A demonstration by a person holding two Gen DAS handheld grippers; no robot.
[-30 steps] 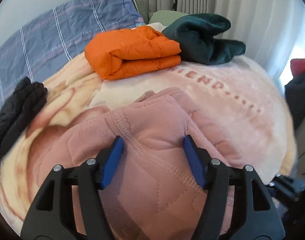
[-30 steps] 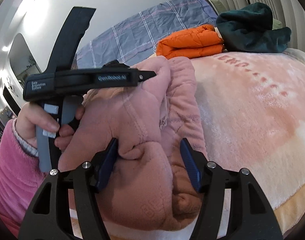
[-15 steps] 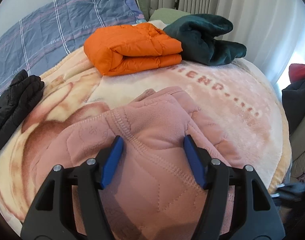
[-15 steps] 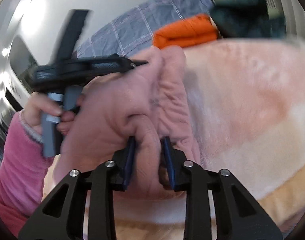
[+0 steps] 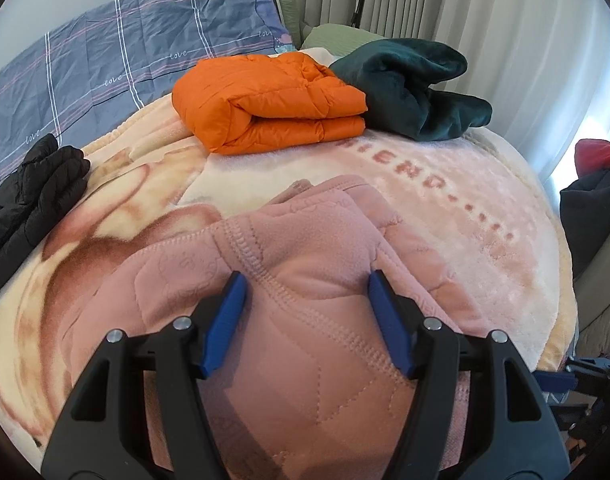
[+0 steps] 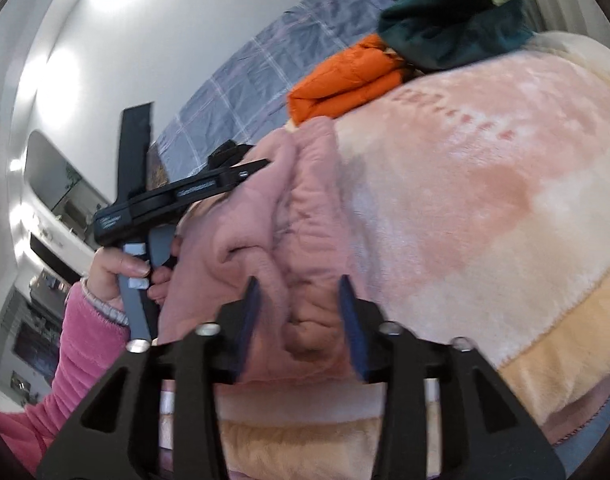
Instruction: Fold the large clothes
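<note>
A pink quilted garment [image 5: 305, 240] lies bunched on the blanket-covered bed [image 5: 445, 208]. My left gripper [image 5: 307, 280] has its blue pads set wide on either side of a thick fold, and the fabric fills the gap and creases at both pads. In the right wrist view that left gripper [image 6: 261, 166] reaches into the top of the pink garment [image 6: 305, 200], held by a hand [image 6: 117, 268] in a pink sleeve. My right gripper [image 6: 299, 284] is at the garment's near end. Its jaws are opening, with a loose bunch of pink fabric between them.
A folded orange jacket [image 5: 273, 100] and a dark green garment [image 5: 409, 84] sit at the far side of the bed. A black garment [image 5: 33, 196] lies at the left by the blue checked bedding [image 5: 105, 60]. Dark and red clothes [image 5: 597, 200] are piled off the right edge.
The right gripper pinched a fold of the pink garment half a second ago and has spread its jaws again while rolling and shifting sideways. The left gripper has stayed on its fold.
</note>
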